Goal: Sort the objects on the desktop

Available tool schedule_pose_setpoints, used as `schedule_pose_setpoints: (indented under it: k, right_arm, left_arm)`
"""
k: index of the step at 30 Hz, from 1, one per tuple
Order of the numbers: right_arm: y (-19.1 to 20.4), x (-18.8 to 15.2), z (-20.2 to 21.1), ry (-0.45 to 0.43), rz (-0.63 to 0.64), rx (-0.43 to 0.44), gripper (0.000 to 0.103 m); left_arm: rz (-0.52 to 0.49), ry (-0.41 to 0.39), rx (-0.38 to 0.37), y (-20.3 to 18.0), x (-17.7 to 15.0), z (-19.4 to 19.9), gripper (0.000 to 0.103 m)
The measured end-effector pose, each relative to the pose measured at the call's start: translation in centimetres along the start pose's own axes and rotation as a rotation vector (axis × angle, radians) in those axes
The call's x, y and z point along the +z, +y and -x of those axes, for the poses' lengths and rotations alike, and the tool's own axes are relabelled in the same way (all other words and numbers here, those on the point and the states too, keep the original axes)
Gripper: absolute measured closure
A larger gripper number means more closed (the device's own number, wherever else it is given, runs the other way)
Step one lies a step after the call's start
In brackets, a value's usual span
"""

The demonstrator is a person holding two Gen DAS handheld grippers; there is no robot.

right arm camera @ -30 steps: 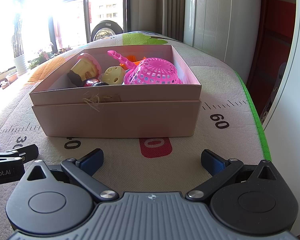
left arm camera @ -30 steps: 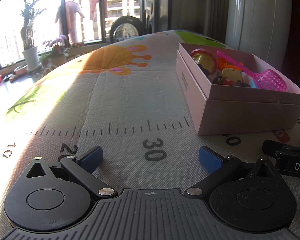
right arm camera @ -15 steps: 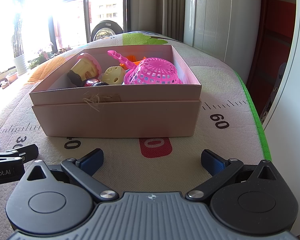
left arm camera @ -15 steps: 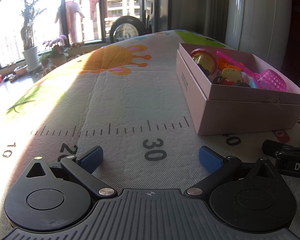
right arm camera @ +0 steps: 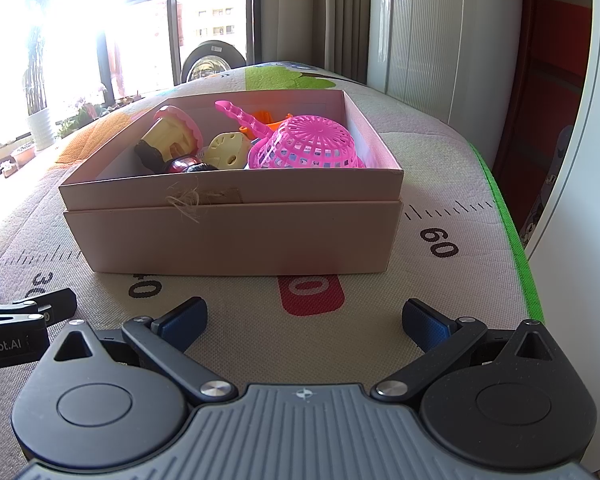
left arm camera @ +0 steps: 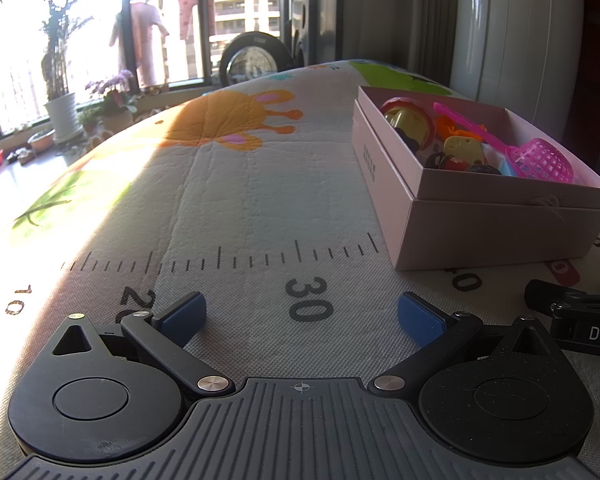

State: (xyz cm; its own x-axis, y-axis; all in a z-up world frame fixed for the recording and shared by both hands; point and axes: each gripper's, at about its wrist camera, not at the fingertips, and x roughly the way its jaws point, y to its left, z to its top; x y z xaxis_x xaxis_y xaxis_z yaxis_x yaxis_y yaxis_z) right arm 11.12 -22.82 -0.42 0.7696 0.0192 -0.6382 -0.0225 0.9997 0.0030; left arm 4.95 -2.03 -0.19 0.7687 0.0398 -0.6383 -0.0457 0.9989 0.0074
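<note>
A pink cardboard box (right arm camera: 236, 236) stands on the printed mat, straight ahead of my right gripper (right arm camera: 304, 316), which is open and empty just short of its front wall. The box holds several toys: a pink net basket (right arm camera: 312, 144), a cream and pink toy (right arm camera: 172, 136), a yellow round toy (right arm camera: 226, 152) and an orange piece (right arm camera: 266, 118). In the left wrist view the box (left arm camera: 480, 236) sits to the right. My left gripper (left arm camera: 302, 314) is open and empty, low over the mat near the printed "30".
The mat (left arm camera: 240, 200) has a printed ruler scale and an orange cartoon shape (left arm camera: 224, 120). Its green right edge (right arm camera: 516, 240) runs beside a white cabinet (right arm camera: 580, 140). Windows and potted plants (left arm camera: 60, 108) lie beyond the far end. Each gripper shows at the side of the other's view.
</note>
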Motion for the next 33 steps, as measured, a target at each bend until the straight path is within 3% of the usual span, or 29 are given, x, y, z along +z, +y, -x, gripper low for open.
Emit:
schedule_pose_setpoints:
  k: [33]
  right_arm:
    - [0.02, -0.02, 0.02, 0.0, 0.001, -0.001, 0.0]
  left_arm:
    - [0.011, 0.003, -0.005, 0.29, -0.01, -0.02, 0.0]
